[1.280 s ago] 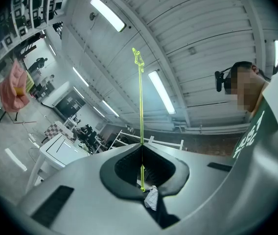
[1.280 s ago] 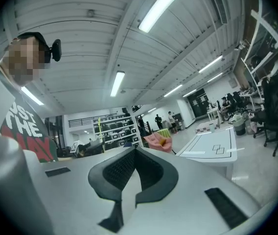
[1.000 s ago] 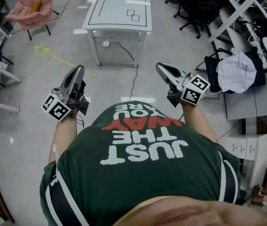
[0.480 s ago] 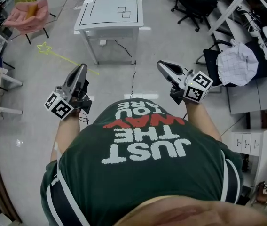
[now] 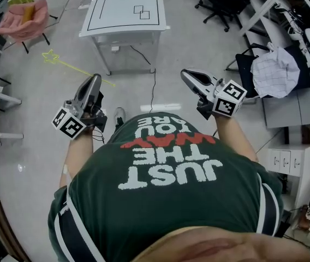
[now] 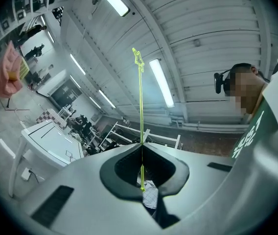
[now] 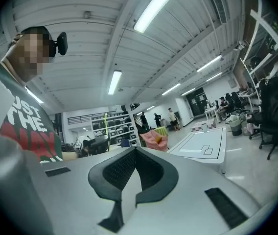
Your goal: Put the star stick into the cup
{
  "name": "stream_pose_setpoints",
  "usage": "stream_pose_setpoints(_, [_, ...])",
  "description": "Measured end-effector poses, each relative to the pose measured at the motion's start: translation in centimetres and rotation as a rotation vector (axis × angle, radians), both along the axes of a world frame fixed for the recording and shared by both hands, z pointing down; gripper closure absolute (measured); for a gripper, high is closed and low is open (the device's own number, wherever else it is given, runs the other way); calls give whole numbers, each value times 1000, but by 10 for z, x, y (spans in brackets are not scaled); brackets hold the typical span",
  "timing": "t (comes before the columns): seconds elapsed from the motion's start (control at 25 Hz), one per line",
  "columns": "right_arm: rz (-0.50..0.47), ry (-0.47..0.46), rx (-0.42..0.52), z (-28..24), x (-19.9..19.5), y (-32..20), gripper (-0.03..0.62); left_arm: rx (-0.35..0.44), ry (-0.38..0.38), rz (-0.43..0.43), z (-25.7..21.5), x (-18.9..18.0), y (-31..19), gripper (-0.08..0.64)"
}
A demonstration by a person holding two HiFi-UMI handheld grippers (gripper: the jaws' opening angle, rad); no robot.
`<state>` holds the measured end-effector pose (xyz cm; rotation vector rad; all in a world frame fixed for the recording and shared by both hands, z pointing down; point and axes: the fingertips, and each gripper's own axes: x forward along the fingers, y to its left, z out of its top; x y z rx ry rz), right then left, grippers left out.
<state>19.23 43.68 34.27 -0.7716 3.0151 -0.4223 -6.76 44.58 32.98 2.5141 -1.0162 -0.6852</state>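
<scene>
My left gripper [image 6: 142, 144] pinches the star stick [image 6: 140, 97] near its tail end, star pointing outward. My right gripper [image 7: 135, 150] is closed on nothing.

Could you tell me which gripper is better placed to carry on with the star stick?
Left. The left gripper is shut on the star stick, which points out ahead with the star at its far end. The right gripper is shut with nothing between its jaws. No cup shows in any view.
</scene>
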Motion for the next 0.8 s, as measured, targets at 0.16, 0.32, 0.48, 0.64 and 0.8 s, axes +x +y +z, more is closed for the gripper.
stream_pose_setpoints(0.16, [35,17,3,3,-37,-57,558,0,24,42,11,-38,-69,549])
stream_pose_setpoints(0.32, [70,6,2,-1,-89,-123,558,5,24,100,14,-78,-147,549])
stream_pose_setpoints(0.48, [79,-1,8,-13,-147,-186,558,17,15,138,2,-126,-217,549])
stream_pose_setpoints(0.64, [81,-3,26,-27,-197,-240,558,20,13,143,-6,-176,-276,549])
stream_pose_setpoints(0.8, [107,-13,25,-27,-225,-287,558,17,26,149,-2,-211,-322,549])
